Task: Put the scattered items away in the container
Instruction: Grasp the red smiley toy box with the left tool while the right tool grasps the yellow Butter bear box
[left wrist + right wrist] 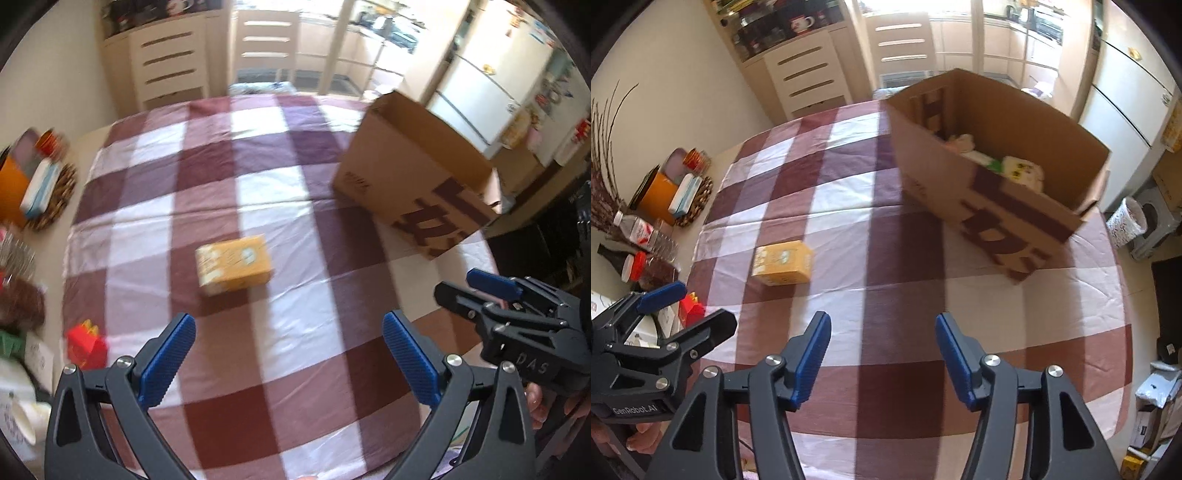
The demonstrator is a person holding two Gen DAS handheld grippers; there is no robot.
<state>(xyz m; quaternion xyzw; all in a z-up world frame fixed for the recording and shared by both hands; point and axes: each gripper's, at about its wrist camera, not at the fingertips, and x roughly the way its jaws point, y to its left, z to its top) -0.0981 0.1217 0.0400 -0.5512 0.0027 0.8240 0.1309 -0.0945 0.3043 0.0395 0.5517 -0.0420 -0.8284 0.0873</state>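
Left wrist view: the left gripper (288,354) tilts down over the checked tablecloth (295,387), jaws wide and empty, the yellow box (234,266) lying ahead. Only the right wrist view, its right gripper (882,354) parted and empty, sees inside the cardboard container (990,184).

Two matching black handheld grippers with blue pads

Left gripper (288,354) and right gripper (882,354): black angular plastic arms with triangular cut-outs, silver screws at the pivots, ribbed blue fingertips (812,354). White lettering "DAS" and "GenRobot.AI" on the housings behind the fingers.
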